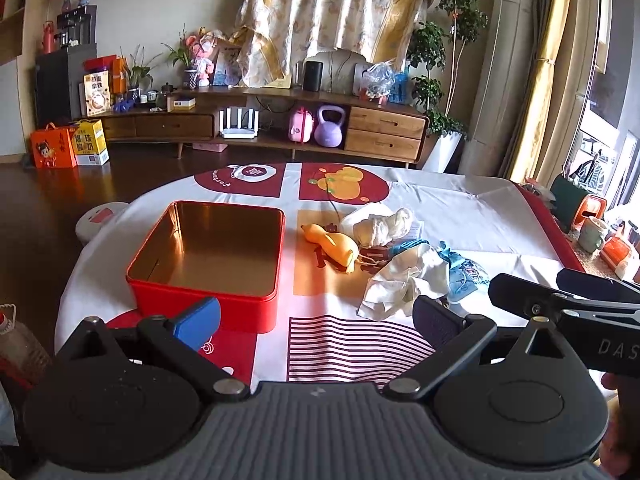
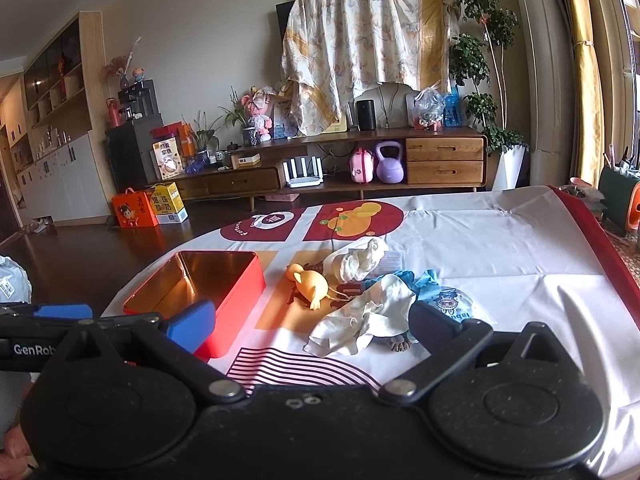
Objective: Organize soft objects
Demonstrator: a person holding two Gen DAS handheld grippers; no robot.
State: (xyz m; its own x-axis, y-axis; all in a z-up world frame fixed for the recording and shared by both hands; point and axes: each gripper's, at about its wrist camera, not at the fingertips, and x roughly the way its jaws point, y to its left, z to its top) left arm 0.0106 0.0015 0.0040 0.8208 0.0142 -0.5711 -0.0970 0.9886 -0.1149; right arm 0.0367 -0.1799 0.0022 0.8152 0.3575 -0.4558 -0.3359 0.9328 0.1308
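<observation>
A red tin box (image 1: 208, 268) with a gold inside stands open and empty on the table's left; it also shows in the right wrist view (image 2: 200, 288). To its right lie a yellow soft duck toy (image 1: 332, 246) (image 2: 310, 284), a crumpled white cloth (image 1: 380, 224) (image 2: 358, 264), a cream cloth (image 1: 404, 280) (image 2: 360, 320) and a blue bib (image 1: 464, 272) (image 2: 448, 304). My left gripper (image 1: 316, 320) is open and empty, above the table's near edge. My right gripper (image 2: 312, 324) is open and empty, near the cream cloth.
The round table carries a white, red and orange patterned cloth (image 1: 440, 200). A wooden TV cabinet (image 1: 280, 120) stands behind, with a purple kettlebell (image 1: 330, 126). Boxes (image 1: 68, 148) sit on the dark floor at left. Cups and clutter (image 1: 600, 232) sit at the right.
</observation>
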